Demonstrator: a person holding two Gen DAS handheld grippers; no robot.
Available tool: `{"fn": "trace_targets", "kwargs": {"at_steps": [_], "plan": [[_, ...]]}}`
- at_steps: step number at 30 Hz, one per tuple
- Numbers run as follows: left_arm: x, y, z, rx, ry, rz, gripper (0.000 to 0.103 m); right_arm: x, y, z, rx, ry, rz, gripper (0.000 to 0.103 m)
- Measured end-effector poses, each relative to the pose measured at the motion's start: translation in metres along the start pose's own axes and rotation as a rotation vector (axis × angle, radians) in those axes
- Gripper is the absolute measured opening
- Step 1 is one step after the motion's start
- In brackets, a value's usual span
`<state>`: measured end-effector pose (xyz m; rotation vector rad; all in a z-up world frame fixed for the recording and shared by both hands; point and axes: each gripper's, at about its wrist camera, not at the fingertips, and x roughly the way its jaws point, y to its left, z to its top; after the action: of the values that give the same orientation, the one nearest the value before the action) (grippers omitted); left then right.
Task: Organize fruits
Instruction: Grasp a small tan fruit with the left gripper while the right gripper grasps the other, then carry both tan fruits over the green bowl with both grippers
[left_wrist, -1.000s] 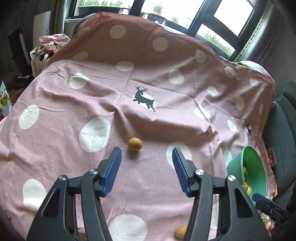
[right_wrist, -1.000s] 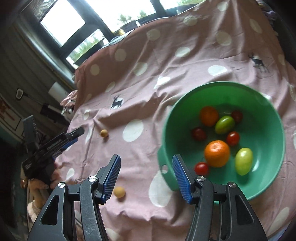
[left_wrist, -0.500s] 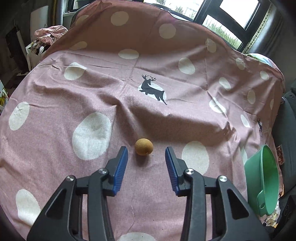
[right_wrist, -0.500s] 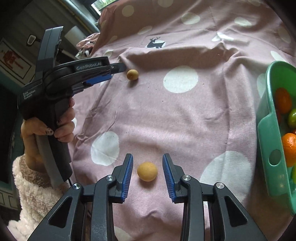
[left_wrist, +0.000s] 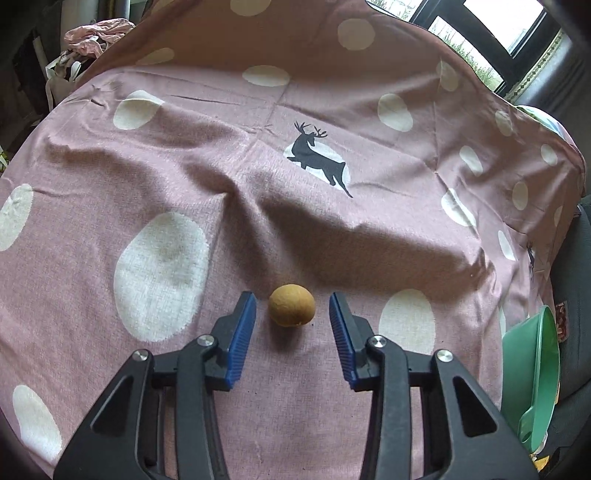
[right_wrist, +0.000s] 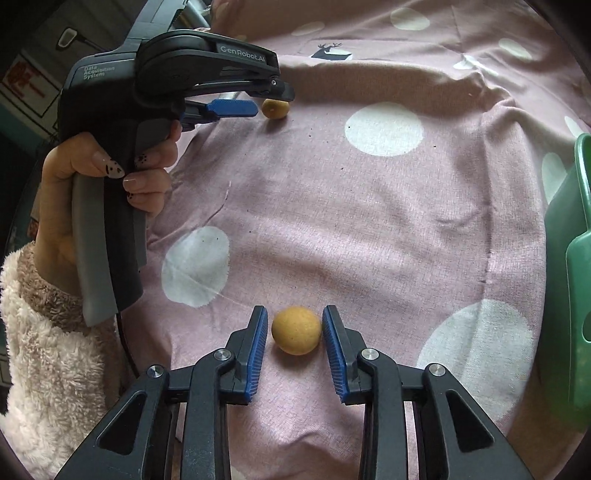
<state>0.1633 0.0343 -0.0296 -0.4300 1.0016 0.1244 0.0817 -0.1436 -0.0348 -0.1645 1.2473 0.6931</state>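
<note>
A small tan round fruit (left_wrist: 291, 305) lies on the pink spotted cloth (left_wrist: 184, 177), between the fingertips of my open left gripper (left_wrist: 292, 306), with gaps on both sides. A second tan round fruit (right_wrist: 296, 335) lies between the blue pads of my right gripper (right_wrist: 294, 325); the right pad looks to touch it, the left stands a little off. In the right wrist view the left gripper (right_wrist: 255, 101) shows at the far fruit (right_wrist: 275, 108). The green bowl (left_wrist: 532, 380) stands at the right; it also shows in the right wrist view (right_wrist: 565, 236).
The cloth has folds and a raised ridge (left_wrist: 332, 221) behind the far fruit. A hand in a fluffy sleeve (right_wrist: 48, 332) holds the left gripper. A dark seat (left_wrist: 580, 258) lies past the cloth's right edge. Windows stand beyond the far edge.
Both grippers have moved forward and down to their fruits. Each fruit now sits between the fingertips. The right jaws have narrowed around their fruit.
</note>
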Motion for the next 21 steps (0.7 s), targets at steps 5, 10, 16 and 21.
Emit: {"fn": "trace_targets", "kwargs": {"at_steps": [5, 10, 16, 21], "plan": [[0.005, -0.001, 0.004, 0.003, 0.000, -0.003, 0.037, 0.002, 0.009, -0.002, -0.039, -0.005, -0.038, 0.030], [0.009, -0.003, 0.004, 0.024, -0.028, 0.038, 0.031, 0.009, 0.025, -0.004, -0.072, -0.014, -0.065, 0.030], [0.007, -0.004, 0.003, 0.034, -0.042, 0.036, 0.026, 0.009, 0.029, -0.005, -0.060, -0.021, -0.062, 0.029], [-0.005, -0.009, 0.001, 0.043, -0.054, 0.021, 0.026, -0.002, 0.014, -0.004, -0.027, -0.039, -0.046, 0.029]]}}
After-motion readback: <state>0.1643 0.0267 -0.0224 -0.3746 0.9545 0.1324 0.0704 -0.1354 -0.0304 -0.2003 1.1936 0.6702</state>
